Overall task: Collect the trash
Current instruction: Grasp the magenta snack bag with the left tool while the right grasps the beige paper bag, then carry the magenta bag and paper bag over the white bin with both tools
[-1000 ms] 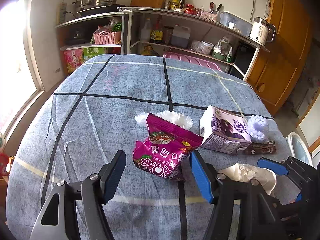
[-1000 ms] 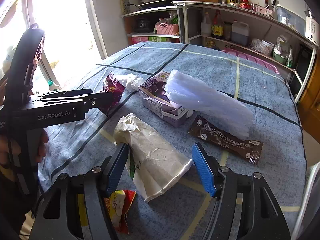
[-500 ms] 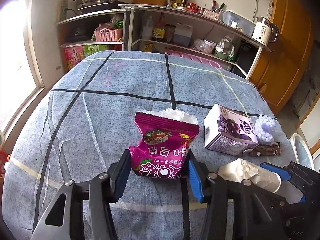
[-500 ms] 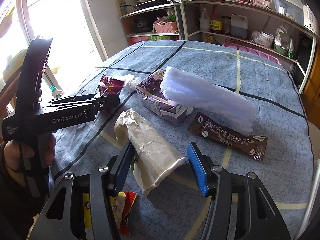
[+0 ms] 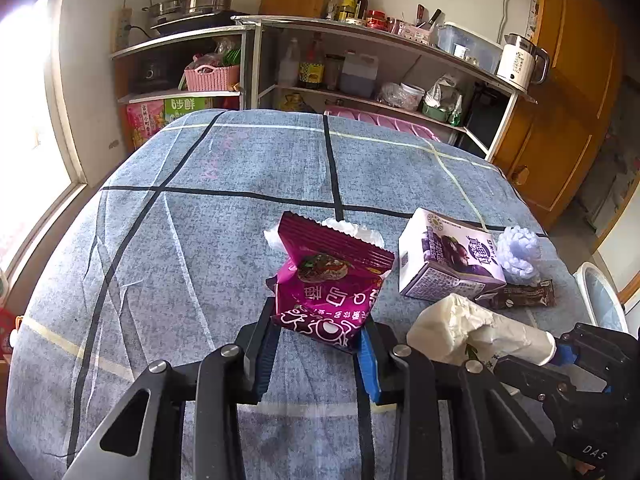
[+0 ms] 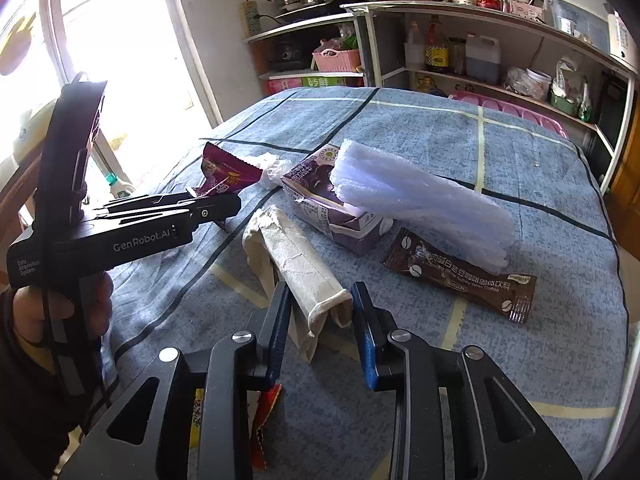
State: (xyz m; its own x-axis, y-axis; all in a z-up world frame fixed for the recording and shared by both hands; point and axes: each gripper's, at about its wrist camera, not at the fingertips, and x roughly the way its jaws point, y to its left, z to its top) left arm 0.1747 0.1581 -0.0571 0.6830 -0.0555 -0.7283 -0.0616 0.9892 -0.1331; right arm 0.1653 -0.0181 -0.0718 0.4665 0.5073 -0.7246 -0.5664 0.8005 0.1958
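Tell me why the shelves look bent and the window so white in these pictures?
Left wrist view: the fisheye lens bows the metal kitchen shelves and blackens the corners; the window at left is blown out to white. Right wrist view: the same curving, glare through the window hides everything outside, while the grey-blue checked tablecloth stays evenly lit and sharp.

A home kitchen: at the top of the frame, open metal shelves (image 5: 372, 40) carry a steamer pot (image 5: 208, 0), sauce bottles (image 5: 352, 0) and a white electric kettle (image 5: 520, 62). Wooden cupboard doors (image 5: 568, 100) stand at the right, beyond a cloth-covered tabletop (image 5: 248, 184).
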